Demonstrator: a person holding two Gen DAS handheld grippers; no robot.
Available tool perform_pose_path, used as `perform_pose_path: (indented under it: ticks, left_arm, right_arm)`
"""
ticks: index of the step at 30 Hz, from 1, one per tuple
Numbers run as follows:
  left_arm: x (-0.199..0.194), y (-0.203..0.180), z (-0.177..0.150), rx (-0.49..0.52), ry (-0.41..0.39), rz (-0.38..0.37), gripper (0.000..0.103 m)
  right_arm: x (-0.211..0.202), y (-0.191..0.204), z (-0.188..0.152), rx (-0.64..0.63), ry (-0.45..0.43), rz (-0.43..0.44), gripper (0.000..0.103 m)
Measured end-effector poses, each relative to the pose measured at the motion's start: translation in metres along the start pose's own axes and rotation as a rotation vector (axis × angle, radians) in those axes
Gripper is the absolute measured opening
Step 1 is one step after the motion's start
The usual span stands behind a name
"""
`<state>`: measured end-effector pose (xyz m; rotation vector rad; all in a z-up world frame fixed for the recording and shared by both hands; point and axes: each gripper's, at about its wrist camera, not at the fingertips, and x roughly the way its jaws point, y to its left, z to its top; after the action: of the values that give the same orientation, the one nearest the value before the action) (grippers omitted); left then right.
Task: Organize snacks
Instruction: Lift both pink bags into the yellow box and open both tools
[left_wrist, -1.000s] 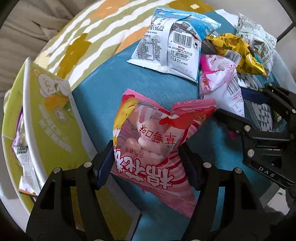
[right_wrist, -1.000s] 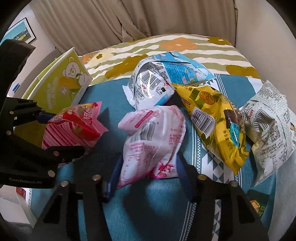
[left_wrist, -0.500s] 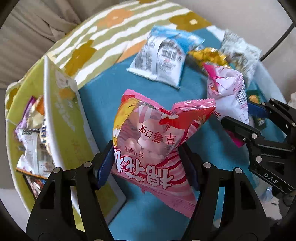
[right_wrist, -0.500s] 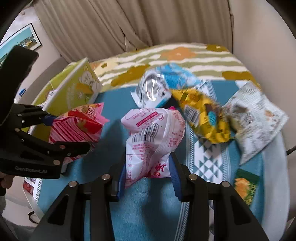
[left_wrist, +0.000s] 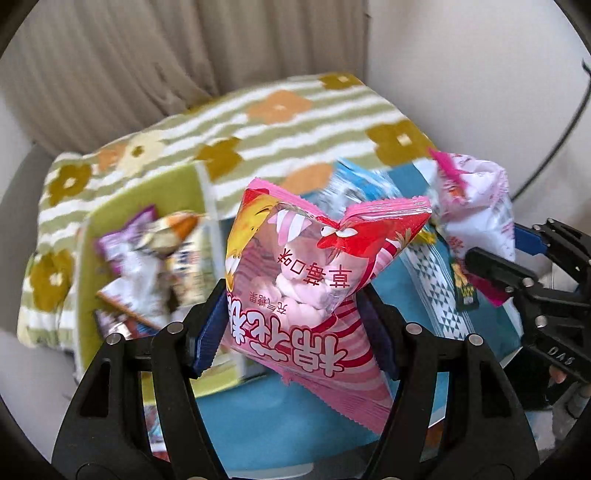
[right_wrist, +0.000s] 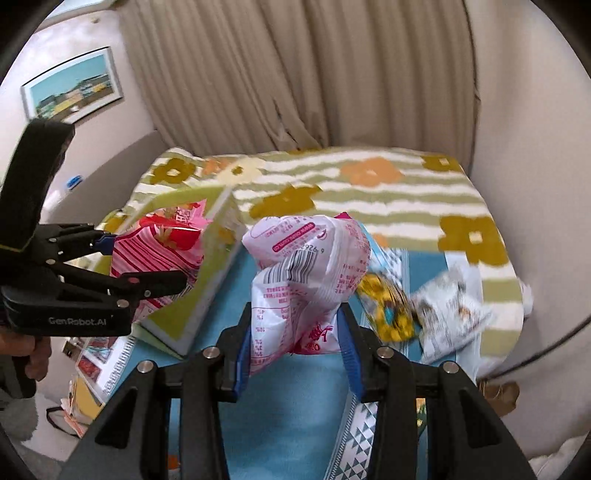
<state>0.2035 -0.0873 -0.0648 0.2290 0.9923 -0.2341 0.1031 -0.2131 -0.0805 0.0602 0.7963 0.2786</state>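
With the green box (left_wrist: 147, 206) waiting at left, carry the pink striped bag (left_wrist: 314, 280) pinched by the left gripper (left_wrist: 295, 314) over its rim first, then the white bag (right_wrist: 306, 273) pinched by the right gripper (right_wrist: 295, 339), both aloft.

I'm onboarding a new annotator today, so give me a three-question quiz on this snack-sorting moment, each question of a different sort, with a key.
1. True or false: the left gripper is empty.
2. Which packet does the right gripper hold?
A. the yellow packet
B. the white-and-pink packet
C. the grey-white packet
3. Fill in: the green box already contains several ____.

Key
1. False; it is shut on the pink striped marshmallow bag.
2. B
3. snack packets
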Motion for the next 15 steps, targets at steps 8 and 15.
perform_pose_path:
  ticks: [8, 15]
  left_arm:
    - [-0.033, 0.1, -0.028, -0.137, -0.031, 0.116, 0.065]
    - [-0.018, 0.165, -0.057, -0.151, -0.008, 0.113, 0.065]
  right_arm:
    - [-0.013, 0.072, 0.037, -0.098, -0.054, 0.107, 0.038]
    - [0.016, 0.141, 0.047, -0.128, -0.043, 0.169, 0.038]
